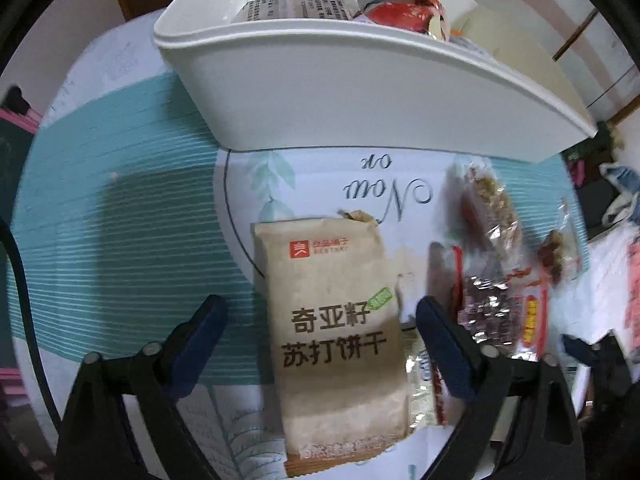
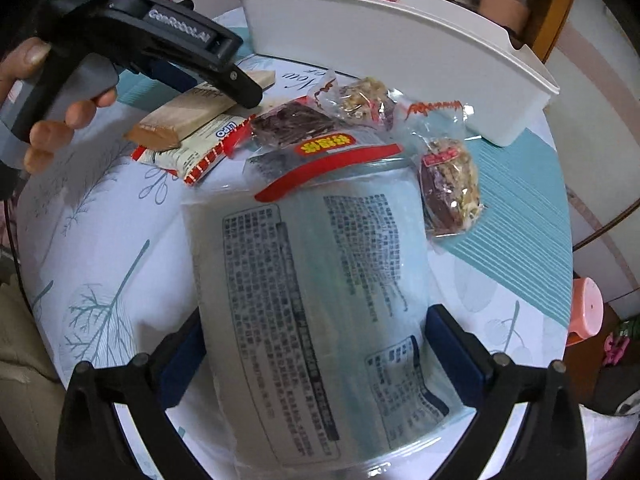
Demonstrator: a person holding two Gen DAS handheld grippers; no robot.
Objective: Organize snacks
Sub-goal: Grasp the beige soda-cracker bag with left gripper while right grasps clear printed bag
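A beige cracker pack (image 1: 332, 320) lies flat on the tablecloth. My left gripper (image 1: 322, 306) points down over it, open, with a finger on each side; the left finger stands clear of the pack. In the right wrist view the left gripper (image 2: 216, 84) shows at upper left, held in a hand (image 2: 60, 120). A large pale-blue pack (image 2: 320, 300) with printed text lies between the wide-open fingers of my right gripper (image 2: 316, 314). A white bin (image 1: 360, 92) (image 2: 400, 60) stands behind the snacks, with a red-printed bag (image 1: 400, 4) and another pack inside.
Loose snacks lie between the packs and the bin: clear-wrapped nut bars (image 2: 452, 184), a dark bar (image 2: 296, 124), a red-and-white wafer pack (image 2: 196, 152), a clear bag with a red band (image 2: 332, 160). A pink stool (image 2: 586, 304) stands beyond the round table's right edge.
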